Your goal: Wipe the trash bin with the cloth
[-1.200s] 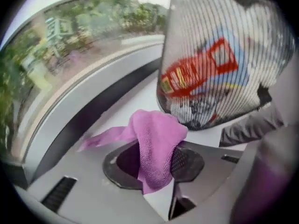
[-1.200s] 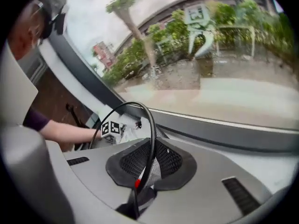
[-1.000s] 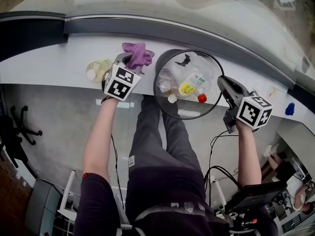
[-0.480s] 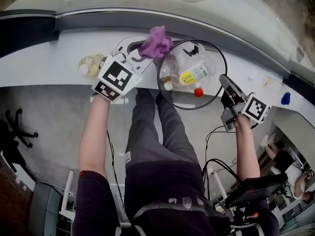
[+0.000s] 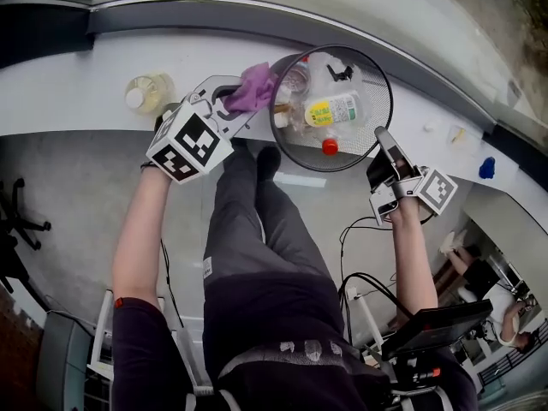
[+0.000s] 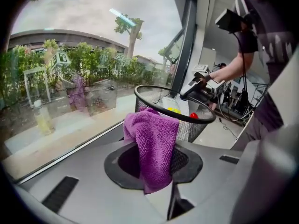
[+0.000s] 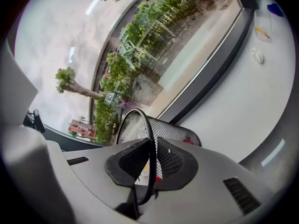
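Head view: the left gripper (image 5: 233,103) has the purple cloth (image 5: 253,86) clamped between its jaws, and the cloth is pressed against the left side of the trash bin (image 5: 347,158), right at the rim. In the left gripper view the cloth bunches out between the pads and hangs down over them, its top edge touching the black rim.

The bin is black wire mesh, at the near edge of the white ledge (image 5: 77,101) under the window. Inside it are a bottle with a yellow label (image 5: 332,110), a red cap (image 5: 330,146) and some clear plastic.

On the other side, the right gripper (image 5: 382,144) grips the rim. The right gripper view shows the thin black hoop running straight between the two pads. Those jaws have just eased open a touch, yet the pads sit on the hoop.

Further left, a bottle of pale yellow liquid (image 5: 147,90) stands on the ledge, well apart from the cloth.
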`<action>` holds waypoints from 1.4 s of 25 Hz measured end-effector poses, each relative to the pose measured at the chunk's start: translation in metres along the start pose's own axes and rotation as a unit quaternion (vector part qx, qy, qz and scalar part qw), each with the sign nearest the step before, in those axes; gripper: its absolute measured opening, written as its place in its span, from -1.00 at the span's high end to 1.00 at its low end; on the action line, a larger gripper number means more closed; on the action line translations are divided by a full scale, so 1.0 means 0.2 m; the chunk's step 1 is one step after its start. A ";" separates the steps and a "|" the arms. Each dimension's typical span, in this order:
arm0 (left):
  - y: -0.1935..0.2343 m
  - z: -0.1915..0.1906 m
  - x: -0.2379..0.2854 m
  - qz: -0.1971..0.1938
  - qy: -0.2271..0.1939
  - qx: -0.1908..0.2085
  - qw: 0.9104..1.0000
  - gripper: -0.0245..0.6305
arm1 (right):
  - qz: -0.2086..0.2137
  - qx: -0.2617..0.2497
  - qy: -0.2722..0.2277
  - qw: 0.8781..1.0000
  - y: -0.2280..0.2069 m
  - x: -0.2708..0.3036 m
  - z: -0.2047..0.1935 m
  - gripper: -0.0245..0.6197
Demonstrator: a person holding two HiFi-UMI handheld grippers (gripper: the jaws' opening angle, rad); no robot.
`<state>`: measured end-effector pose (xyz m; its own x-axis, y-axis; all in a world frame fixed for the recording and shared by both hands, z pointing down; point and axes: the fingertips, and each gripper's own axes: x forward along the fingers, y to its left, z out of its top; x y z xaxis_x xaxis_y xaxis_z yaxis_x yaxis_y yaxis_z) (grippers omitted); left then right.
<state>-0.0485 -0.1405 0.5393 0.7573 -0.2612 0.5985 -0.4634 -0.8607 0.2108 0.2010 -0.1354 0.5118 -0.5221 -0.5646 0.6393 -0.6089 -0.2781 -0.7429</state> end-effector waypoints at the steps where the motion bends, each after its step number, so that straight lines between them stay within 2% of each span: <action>1: -0.03 0.00 -0.01 0.004 0.004 0.006 1.000 0.64 | 0.001 -0.004 -0.004 1.000 0.00 -0.01 0.00 0.79; 8: -0.24 -0.04 0.03 0.030 0.027 0.009 0.999 0.64 | 0.021 -0.030 -0.026 0.999 -0.05 0.02 0.08 0.79; 12: -0.33 -0.07 0.01 0.064 0.058 0.033 0.996 0.64 | 0.023 -0.026 -0.023 0.999 -0.03 0.01 0.04 0.79; 17: -0.42 -0.05 0.01 0.042 0.038 0.012 0.998 0.64 | 0.018 0.012 -0.051 0.998 -0.05 -0.05 -0.05 0.79; 20: -0.49 -0.06 0.03 0.025 0.024 0.011 0.999 0.64 | -0.001 0.005 -0.088 0.996 -0.08 -0.13 -0.11 0.78; 23: -0.49 -0.02 0.06 0.023 0.002 0.003 1.000 0.64 | 0.006 -0.048 -0.104 0.993 -0.07 -0.16 -0.09 0.74; 26: -0.47 0.00 0.07 0.028 -0.003 0.006 1.000 0.64 | 0.004 -0.135 -0.097 0.986 -0.05 -0.16 -0.05 0.69; 27: -0.46 0.00 0.06 0.029 -0.003 0.006 1.000 0.64 | 0.006 -0.167 -0.089 0.982 -0.01 -0.15 -0.04 0.69; 29: -0.41 -0.02 0.03 0.038 0.001 0.005 0.999 0.64 | 0.020 -0.225 -0.076 0.971 0.06 -0.12 0.00 0.55; 32: -0.32 -0.02 0.06 0.056 0.014 0.014 0.998 0.64 | 0.028 -0.281 -0.079 0.956 0.08 -0.12 0.17 0.51; 33: -0.29 0.00 0.08 0.059 0.016 0.021 0.998 0.64 | 0.022 -0.295 -0.074 0.952 0.07 -0.12 0.23 0.49; 35: -0.25 0.04 0.12 0.065 0.018 0.036 0.997 0.64 | -0.019 -0.333 -0.045 0.942 0.01 -0.10 0.33 0.48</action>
<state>-0.0044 -0.1074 0.5373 0.6755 -0.3580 0.6446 -0.5214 -0.8501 0.0742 0.2498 -0.1750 0.4851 -0.4581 -0.6362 0.6209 -0.8810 0.2321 -0.4122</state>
